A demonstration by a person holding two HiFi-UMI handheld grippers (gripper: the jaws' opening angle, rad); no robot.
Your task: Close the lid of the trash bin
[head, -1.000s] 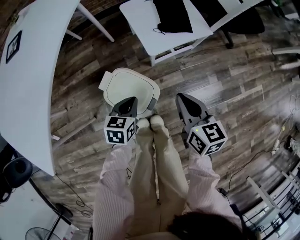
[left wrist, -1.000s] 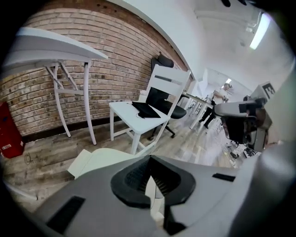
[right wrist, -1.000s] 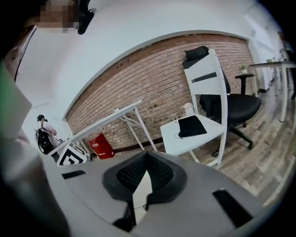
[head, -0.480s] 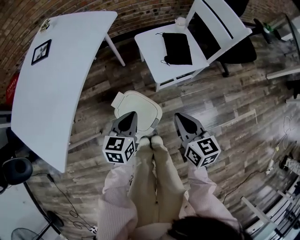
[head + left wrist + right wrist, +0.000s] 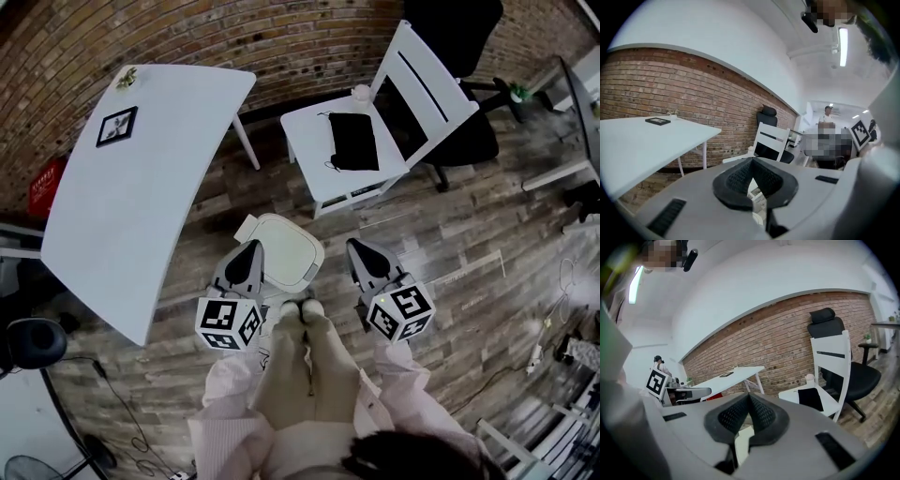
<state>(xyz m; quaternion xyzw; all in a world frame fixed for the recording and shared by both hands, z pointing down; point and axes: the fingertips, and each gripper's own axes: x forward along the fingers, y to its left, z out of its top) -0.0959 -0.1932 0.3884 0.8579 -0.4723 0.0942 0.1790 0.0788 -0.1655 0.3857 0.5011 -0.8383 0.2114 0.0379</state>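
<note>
The white trash bin stands on the wood floor in the head view, its lid lying flat on top. My left gripper hangs over the bin's left edge, well above it, jaws shut with nothing between them. My right gripper is to the right of the bin, clear of it, and also shut and empty. In the left gripper view the left gripper points nearly level at the brick wall. The right gripper in its own view does the same.
A white table with a small picture frame stands left of the bin. Behind the bin is a white chair with a black cloth, and a black office chair. The person's legs stand just before the bin. Cables lie on the floor.
Both grippers have risen away from the bin, and the left one has tipped up toward level. The bin looks smaller and farther below. Its lid stays down.
</note>
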